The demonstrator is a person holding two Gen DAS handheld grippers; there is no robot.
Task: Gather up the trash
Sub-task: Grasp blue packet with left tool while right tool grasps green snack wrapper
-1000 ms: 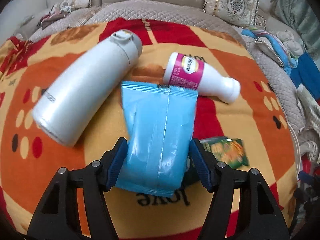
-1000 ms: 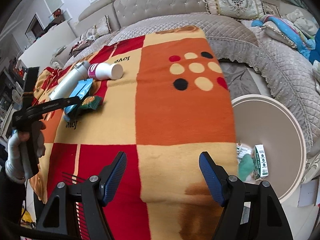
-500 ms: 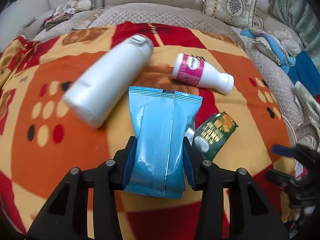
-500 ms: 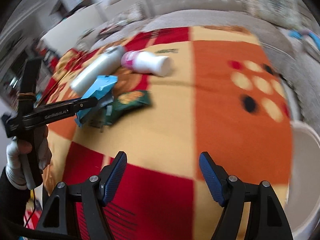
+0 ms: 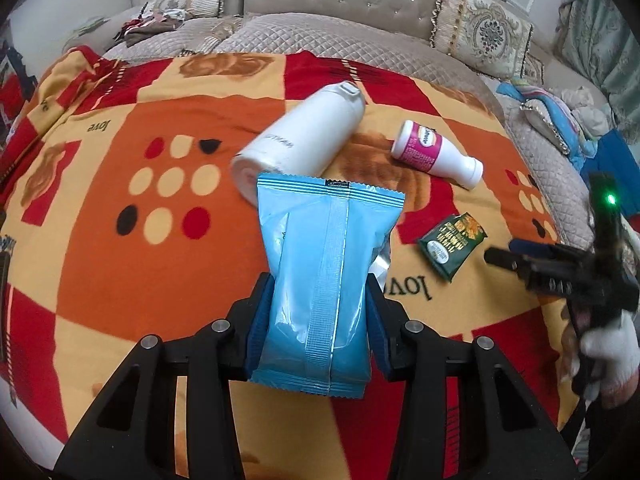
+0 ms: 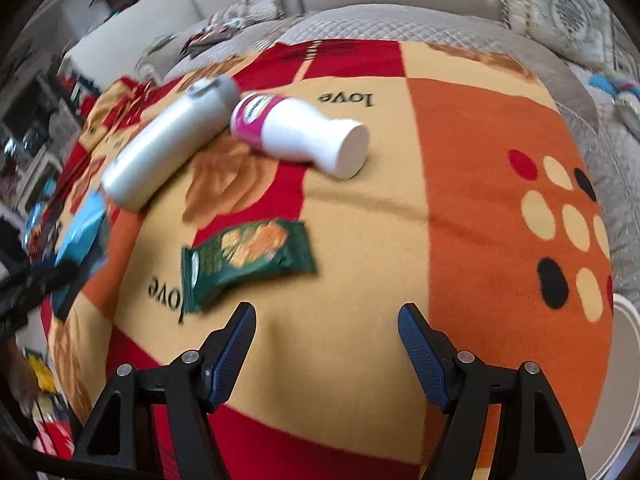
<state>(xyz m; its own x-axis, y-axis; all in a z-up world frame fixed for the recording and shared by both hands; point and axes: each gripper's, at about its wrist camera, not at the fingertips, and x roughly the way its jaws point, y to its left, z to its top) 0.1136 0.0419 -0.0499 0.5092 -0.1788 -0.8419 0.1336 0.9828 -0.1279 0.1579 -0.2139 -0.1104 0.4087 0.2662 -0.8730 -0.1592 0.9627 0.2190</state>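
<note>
My left gripper [image 5: 318,322] is shut on a light blue snack packet [image 5: 324,264] and holds it above the blanket; the packet also shows at the left edge of the right wrist view [image 6: 80,236]. A green snack wrapper [image 6: 248,258] lies on the blanket just ahead and left of my open, empty right gripper [image 6: 326,336]; it also shows in the left wrist view [image 5: 454,246]. A small white bottle with a pink label [image 6: 300,132] [image 5: 436,154] lies on its side beyond it. My right gripper shows at the right of the left wrist view [image 5: 516,254].
A large white thermos [image 5: 304,140] [image 6: 168,152] lies on its side next to the pink-label bottle. The patterned red and orange blanket [image 6: 480,200] covers a bed. Cushions [image 5: 484,28] and a headboard stand behind. A white bin rim [image 6: 630,320] shows at far right.
My left gripper closed on the blue packet and lifted it up and back. My right gripper swung left from the bin side toward the green wrapper and the bottles.
</note>
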